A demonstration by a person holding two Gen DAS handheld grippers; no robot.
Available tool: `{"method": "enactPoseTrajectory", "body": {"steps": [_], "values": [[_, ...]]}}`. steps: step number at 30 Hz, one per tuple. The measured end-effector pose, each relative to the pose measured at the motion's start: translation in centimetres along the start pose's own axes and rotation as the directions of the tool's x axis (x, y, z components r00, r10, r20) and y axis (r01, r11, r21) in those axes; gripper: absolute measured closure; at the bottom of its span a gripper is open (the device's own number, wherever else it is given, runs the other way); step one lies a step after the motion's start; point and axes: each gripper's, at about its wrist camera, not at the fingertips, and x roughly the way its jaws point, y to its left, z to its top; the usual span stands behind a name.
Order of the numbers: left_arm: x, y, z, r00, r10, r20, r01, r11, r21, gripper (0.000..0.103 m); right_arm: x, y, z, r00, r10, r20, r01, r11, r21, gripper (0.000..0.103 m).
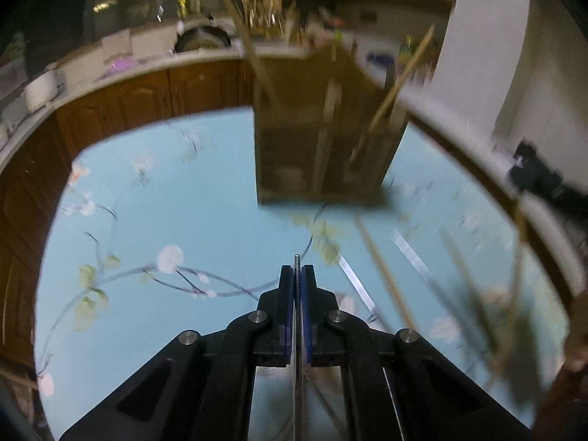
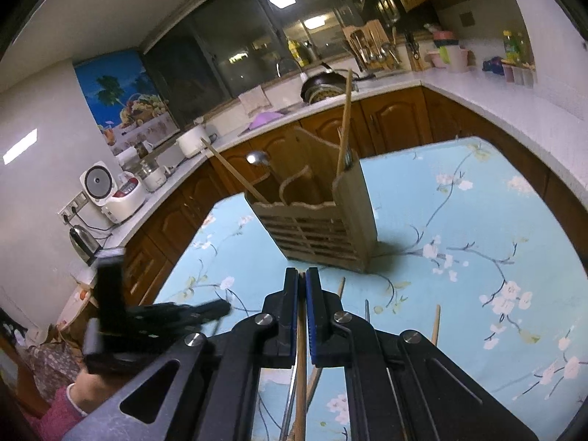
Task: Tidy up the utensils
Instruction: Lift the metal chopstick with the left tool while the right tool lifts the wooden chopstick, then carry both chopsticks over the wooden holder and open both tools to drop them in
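A slatted wooden utensil holder (image 1: 319,139) (image 2: 316,228) stands on the blue flowered tablecloth (image 1: 165,191). It holds a spoon (image 2: 257,157) and wooden chopsticks (image 2: 344,121). My left gripper (image 1: 297,270) is shut on a thin metal chopstick (image 1: 296,258), whose tip pokes out just past the pads, short of the holder. My right gripper (image 2: 302,273) is shut on a wooden chopstick (image 2: 300,375), close in front of the holder. The left gripper (image 2: 220,307) shows blurred at the left of the right wrist view, held by a hand in a pink sleeve (image 2: 70,400).
Loose chopsticks lie on the cloth near the right gripper (image 2: 436,325) and blurred at the right of the left wrist view (image 1: 386,279). Wooden cabinets and a white counter (image 2: 459,92) wrap around the table, with a rice cooker (image 2: 110,191) and a kettle (image 2: 82,242).
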Motion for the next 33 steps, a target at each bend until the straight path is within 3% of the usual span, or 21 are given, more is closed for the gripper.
{"method": "enactPoseTrajectory", "body": {"steps": [6,12,27,33], "values": [[-6.4,0.6,0.8,0.990,-0.027,0.141,0.033,0.999,-0.041,0.101,-2.2,1.3,1.2,0.998,0.012,0.059,-0.011,1.000,-0.028,0.099],[-9.8,1.2,0.2,0.979,-0.025,0.204,0.034,0.999,-0.042,0.101,-3.6,2.2,2.5,0.995,0.018,0.099,-0.012,0.998,-0.058,0.099],[-11.5,2.1,0.3,0.961,-0.010,0.275,0.029,0.998,-0.064,0.101,-4.2,2.5,4.7,0.987,0.012,0.157,0.000,0.997,-0.077,0.099],[-11.5,2.7,1.7,0.945,-0.001,0.327,0.031,0.996,-0.084,0.101,-4.2,2.1,6.2,0.981,0.000,0.196,0.015,0.997,-0.078,0.099]]}}
